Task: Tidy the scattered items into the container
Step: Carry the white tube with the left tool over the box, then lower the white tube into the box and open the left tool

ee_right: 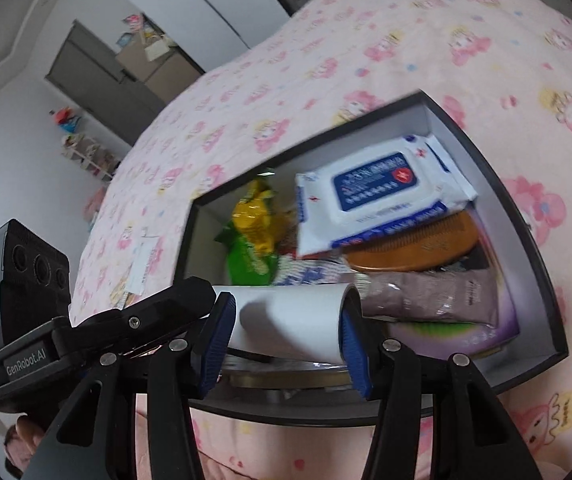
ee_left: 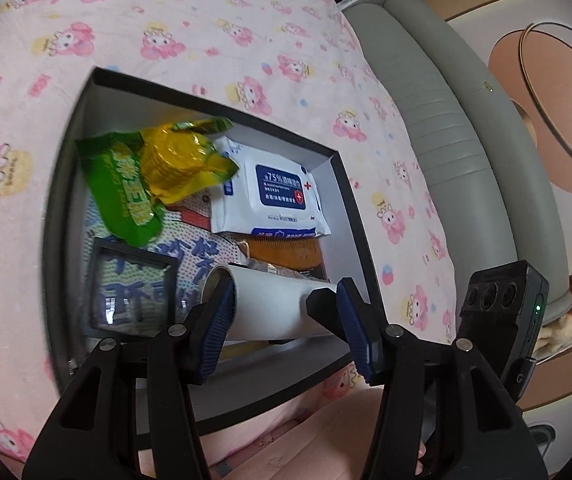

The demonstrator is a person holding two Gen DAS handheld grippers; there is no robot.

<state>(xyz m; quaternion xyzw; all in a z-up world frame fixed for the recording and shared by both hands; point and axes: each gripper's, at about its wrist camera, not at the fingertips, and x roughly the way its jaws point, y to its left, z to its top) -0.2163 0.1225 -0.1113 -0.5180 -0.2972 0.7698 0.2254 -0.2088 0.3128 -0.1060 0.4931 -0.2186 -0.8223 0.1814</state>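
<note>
A pink bed (ee_left: pixel 205 20) carries a dark box (ee_right: pixel 366 132), wipes (ee_right: pixel 378 184) lying toward its far right corner (snack bags to their left). A white roll (ee_right: pixel 290 320) hangs over the box's near edge, pinched end to end by the right claw (ee_right: pixel 286 308). The left claw (ee_left: pixel 286 292) flanks the same roll, fingers spread; whether it grips, I cannot tell.

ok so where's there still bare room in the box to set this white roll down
Little bare floor shows. The box is crowded: wipes pack over the comb, green snack bag at the far left, brown pouch on the right. The most open patch is the patterned cloth between snack bag, comb and black frame, beneath the white roll.
</note>
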